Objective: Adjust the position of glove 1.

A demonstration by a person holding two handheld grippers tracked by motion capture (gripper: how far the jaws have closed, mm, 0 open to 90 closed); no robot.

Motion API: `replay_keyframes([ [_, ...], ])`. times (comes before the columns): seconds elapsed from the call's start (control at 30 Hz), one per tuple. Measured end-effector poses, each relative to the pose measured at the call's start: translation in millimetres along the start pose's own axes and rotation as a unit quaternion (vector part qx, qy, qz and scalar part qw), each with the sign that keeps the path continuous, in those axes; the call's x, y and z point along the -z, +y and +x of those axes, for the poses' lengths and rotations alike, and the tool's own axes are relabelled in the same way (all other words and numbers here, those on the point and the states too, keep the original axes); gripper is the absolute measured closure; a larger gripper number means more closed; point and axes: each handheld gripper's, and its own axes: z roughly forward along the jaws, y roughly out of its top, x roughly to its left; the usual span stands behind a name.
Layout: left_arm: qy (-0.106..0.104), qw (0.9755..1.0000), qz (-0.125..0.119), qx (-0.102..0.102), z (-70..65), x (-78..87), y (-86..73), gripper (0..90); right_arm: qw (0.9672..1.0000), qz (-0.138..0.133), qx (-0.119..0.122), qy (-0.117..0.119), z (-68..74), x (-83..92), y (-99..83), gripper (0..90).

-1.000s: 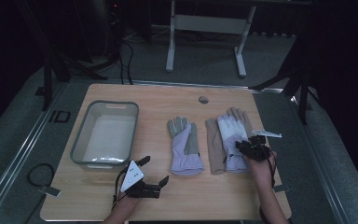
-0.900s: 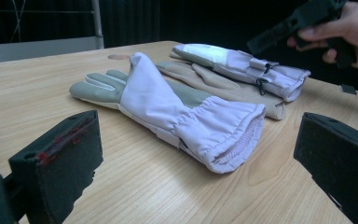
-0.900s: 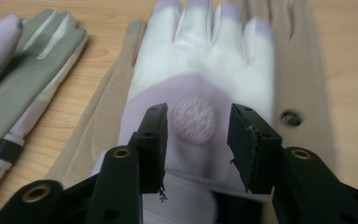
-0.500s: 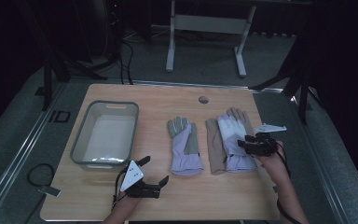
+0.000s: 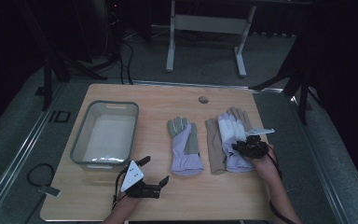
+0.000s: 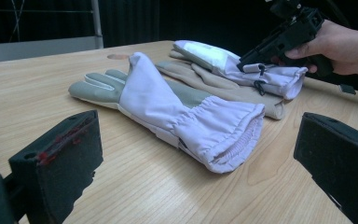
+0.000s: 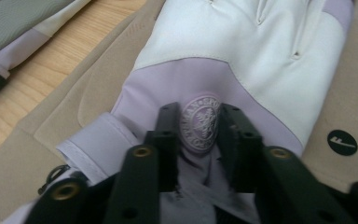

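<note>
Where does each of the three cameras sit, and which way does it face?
High view: above the table's near edge, looking forward and down; both forearms enter below.
Left gripper view: rides the left gripper, low over the table, facing the gloves between its open jaws.
Right gripper view: rides the right gripper, jaws pinching the white-and-lilac glove.
Shared: high and left gripper views both show the grey-and-lilac glove.

Tan glove [image 5: 213,144]: largely covered by the white-and-lilac glove [image 5: 230,133].
Badge lettering [image 7: 200,122]: too blurred to read.
</note>
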Motion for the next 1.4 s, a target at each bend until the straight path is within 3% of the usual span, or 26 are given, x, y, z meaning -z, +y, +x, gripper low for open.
replay_keyframes([
  [0.13,0.001,1.0,0.001,0.001,0.1,0.2,0.0,1.0,0.9998,-0.005,-0.015,-0.015,5.2,7.9,3.1,88.2],
  [0.2,0.001,1.0,0.001,0.001,0.1,0.2,0.0,1.0,0.9993,-0.015,-0.022,-0.026,6.7,16.8,6.3,88.8],
  [0.3,0.001,1.0,0.0,0.002,-0.1,0.0,0.0,1.0,0.9985,-0.022,-0.043,-0.025,5.3,27.1,9.6,89.0],
  [0.5,0.001,1.0,0.001,0.002,0.1,0.0,0.0,1.0,0.9971,-0.046,-0.054,-0.026,5.9,43.9,16.9,89.2],
  [0.6,0.001,1.0,0.001,0.003,0.2,0.0,0.1,1.0,0.995,-0.065,-0.064,-0.041,13.7,59.0,32.1,89.2],
  [0.83,0.002,1.0,0.001,0.003,0.2,0.1,0.0,1.0,0.9909,-0.092,-0.08,-0.057,30.5,73.1,53.9,89.1],
  [1.0,0.002,1.0,0.001,0.003,0.1,0.1,0.0,1.0,0.9888,-0.105,-0.079,-0.071,56.8,76.1,72.9,89.1],
  [1.17,0.003,1.0,0.002,0.002,0.2,-0.1,0.1,1.0,0.9861,-0.122,-0.1,-0.054,74.8,73.3,81.1,89.1],
  [1.2,0.004,1.0,0.002,0.003,0.0,-0.1,0.1,1.0,0.9854,-0.124,-0.104,-0.054,80.6,71.4,82.8,89.1],
  [1.27,0.006,1.0,0.003,0.0,-0.3,-0.3,0.2,1.0,0.9847,-0.12,-0.099,-0.078,101.3,61.5,86.8,89.0],
  [1.3,0.007,1.0,0.003,-0.001,-0.6,-0.3,0.2,1.0,0.9847,-0.12,-0.099,-0.078,101.3,61.5,86.8,89.0],
  [1.33,0.008,1.0,0.004,-0.003,-1.0,-0.2,0.2,1.0,0.9847,-0.117,-0.104,-0.078,115.1,53.0,88.4,89.0],
  [1.37,0.008,1.0,0.004,-0.003,-1.0,-0.2,0.2,1.0,0.9847,-0.117,-0.104,-0.078,115.1,53.0,88.4,89.0],
  [1.4,0.009,0.9999,0.004,-0.005,-1.3,-0.2,0.2,1.0,0.9844,-0.112,-0.108,-0.083,129.1,44.0,89.7,89.0],
])
